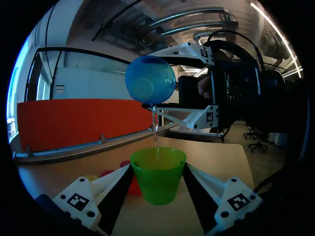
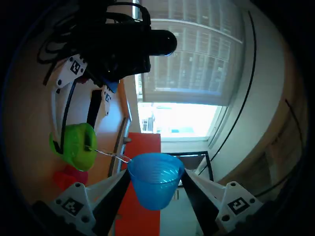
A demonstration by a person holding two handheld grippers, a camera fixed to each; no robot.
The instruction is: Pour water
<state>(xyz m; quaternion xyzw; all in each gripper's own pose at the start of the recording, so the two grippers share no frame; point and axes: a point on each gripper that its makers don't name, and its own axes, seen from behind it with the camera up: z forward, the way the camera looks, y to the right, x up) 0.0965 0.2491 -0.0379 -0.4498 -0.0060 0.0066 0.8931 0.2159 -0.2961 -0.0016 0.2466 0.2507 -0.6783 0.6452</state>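
The green cup [image 1: 158, 175] and the blue cup [image 1: 150, 80] are made of smooth, translucent plastic, slightly glossy. The table [image 1: 220, 157] is surfaced in matt, pale wood-look board. The ceiling pipes [image 1: 189, 17] are finished in shiny metal.

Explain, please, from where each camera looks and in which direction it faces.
Left gripper view: rides on the left tongs, low over the table, facing the green cup they clamp; own fingers show.
Right gripper view: rides on the tipped right tongs above, rolled sideways, facing the blue cup they clamp and a window; own fingers show.
Shared: both cups and the water stream between them.
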